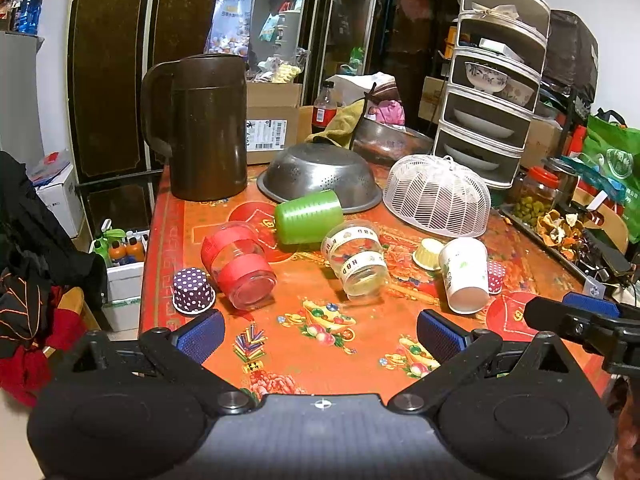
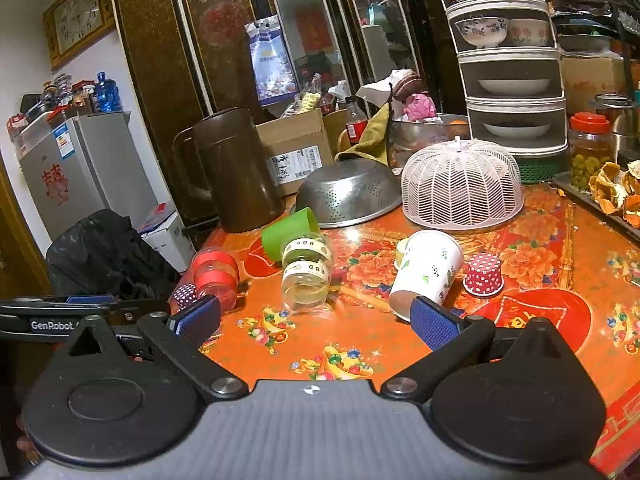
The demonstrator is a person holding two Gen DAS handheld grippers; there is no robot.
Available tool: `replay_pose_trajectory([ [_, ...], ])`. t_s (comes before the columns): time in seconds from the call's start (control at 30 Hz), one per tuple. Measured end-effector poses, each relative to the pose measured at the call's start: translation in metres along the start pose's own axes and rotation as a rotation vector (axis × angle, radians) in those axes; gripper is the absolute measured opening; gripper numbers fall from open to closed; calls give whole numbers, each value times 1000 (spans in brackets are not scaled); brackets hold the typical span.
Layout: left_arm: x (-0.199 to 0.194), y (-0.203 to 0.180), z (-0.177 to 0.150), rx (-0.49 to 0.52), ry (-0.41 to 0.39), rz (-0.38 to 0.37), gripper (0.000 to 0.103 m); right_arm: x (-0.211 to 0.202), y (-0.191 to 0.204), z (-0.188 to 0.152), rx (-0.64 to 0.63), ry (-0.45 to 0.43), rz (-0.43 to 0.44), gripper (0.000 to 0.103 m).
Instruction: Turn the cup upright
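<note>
Several cups lie on their sides on the red patterned table [image 1: 288, 312]: a green cup [image 1: 309, 216], a clear cup with red bands [image 1: 239, 268], a clear cup with HBD tape [image 1: 358, 261] and a white paper cup [image 1: 465, 274]. They also show in the right wrist view: the green cup [image 2: 289, 233], the red-banded cup [image 2: 214, 274], the HBD cup [image 2: 306, 270] and the white paper cup [image 2: 426, 273]. My left gripper [image 1: 320, 332] is open and empty, near the table's front edge. My right gripper [image 2: 316, 320] is open and empty, its right finger just before the white cup's mouth.
A purple dotted paper cup [image 1: 193, 291], a red dotted one [image 2: 483, 274] and a yellow one [image 1: 429, 253] sit mouth down. A brown pitcher [image 1: 208, 128], a steel colander [image 1: 320, 176], a white mesh food cover [image 1: 438, 196] and a tiered dish rack [image 1: 492, 80] stand behind.
</note>
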State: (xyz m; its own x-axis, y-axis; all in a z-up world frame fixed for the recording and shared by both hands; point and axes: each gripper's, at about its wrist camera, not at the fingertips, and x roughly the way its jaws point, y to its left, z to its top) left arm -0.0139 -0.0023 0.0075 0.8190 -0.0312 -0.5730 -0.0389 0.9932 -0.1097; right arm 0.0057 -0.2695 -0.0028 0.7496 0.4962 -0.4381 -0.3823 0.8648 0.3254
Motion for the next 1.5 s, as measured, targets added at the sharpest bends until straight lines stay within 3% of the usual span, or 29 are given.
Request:
replay_pose_trajectory([
  [1.5, 1, -1, -2, -2, 21, 3, 103, 0, -3, -1, 12, 12, 5, 102],
])
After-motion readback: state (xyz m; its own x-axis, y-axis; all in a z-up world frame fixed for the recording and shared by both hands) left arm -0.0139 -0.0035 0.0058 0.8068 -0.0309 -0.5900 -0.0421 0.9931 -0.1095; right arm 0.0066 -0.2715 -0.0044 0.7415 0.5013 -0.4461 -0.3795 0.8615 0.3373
